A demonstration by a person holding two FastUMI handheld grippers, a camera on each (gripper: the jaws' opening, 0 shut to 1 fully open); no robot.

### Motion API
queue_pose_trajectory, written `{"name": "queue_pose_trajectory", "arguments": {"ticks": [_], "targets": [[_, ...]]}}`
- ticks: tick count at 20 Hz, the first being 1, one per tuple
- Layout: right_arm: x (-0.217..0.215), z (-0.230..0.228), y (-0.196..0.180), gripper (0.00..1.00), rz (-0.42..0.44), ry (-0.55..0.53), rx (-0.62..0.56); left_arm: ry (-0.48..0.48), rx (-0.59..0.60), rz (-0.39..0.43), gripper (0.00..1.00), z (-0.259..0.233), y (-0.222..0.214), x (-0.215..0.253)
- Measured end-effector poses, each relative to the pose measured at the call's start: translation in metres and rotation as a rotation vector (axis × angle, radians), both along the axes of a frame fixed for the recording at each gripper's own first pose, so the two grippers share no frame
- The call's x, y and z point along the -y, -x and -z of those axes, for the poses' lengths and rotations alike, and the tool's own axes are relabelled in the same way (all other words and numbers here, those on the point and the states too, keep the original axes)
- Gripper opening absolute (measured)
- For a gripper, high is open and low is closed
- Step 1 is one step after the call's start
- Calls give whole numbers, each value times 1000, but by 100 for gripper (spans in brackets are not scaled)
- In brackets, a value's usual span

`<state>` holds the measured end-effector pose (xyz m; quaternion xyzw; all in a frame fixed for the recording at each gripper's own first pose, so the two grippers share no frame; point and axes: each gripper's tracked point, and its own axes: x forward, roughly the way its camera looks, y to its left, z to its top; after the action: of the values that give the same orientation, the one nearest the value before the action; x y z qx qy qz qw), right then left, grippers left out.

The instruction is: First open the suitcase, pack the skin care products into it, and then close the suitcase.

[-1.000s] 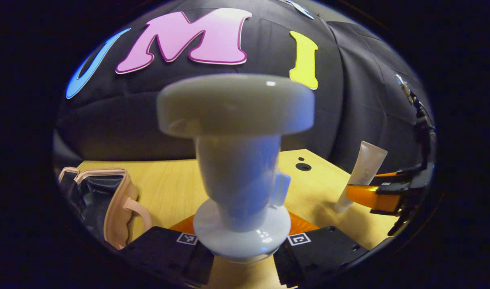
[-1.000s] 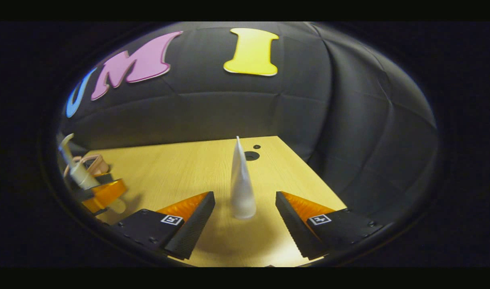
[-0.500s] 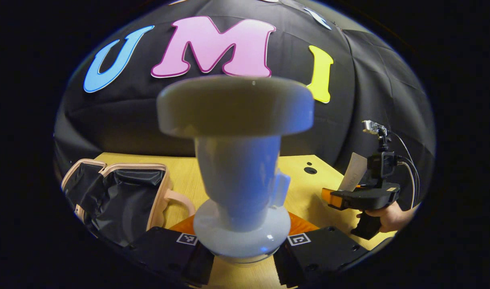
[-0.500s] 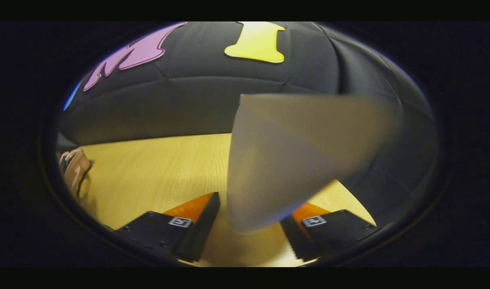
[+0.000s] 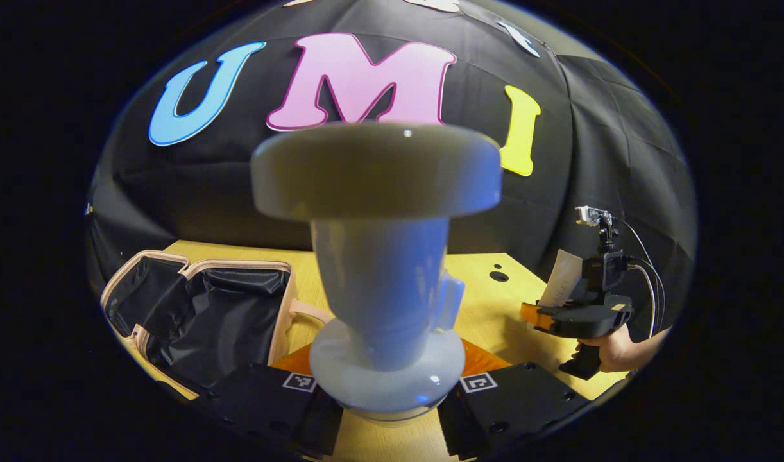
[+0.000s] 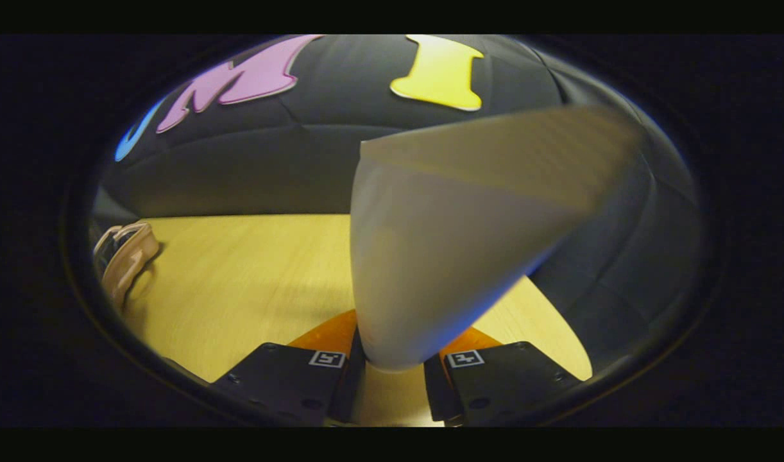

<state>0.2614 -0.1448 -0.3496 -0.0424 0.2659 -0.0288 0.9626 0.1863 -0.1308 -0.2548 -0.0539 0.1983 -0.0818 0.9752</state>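
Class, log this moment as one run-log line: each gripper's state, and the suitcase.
left gripper: shut on pump bottle | right gripper: shut on tube | suitcase: open on table

No legible text, square coded markers on claw fingers (image 5: 300,382), unreadable

Your left gripper (image 5: 387,410) has two broad black finger blocks, each with small round screws and a square black-and-white marker tag near its inner corner. Your right gripper (image 6: 392,385) has the same black blocks, screws and marker tags. In the left gripper view it has a black pistol-style handle, a small top-mounted camera and thin cables looping behind.
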Motion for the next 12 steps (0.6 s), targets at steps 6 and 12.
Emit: {"name": "queue_pose_trajectory", "arguments": {"ticks": [6,12], "targets": [[-69,-80,23,42,-47,-28,105,31,49,-10,64,-34,26,-49],[-166,-149,87,42,-140,-23,157,28,92,1,64,-62,54,-129]]}}
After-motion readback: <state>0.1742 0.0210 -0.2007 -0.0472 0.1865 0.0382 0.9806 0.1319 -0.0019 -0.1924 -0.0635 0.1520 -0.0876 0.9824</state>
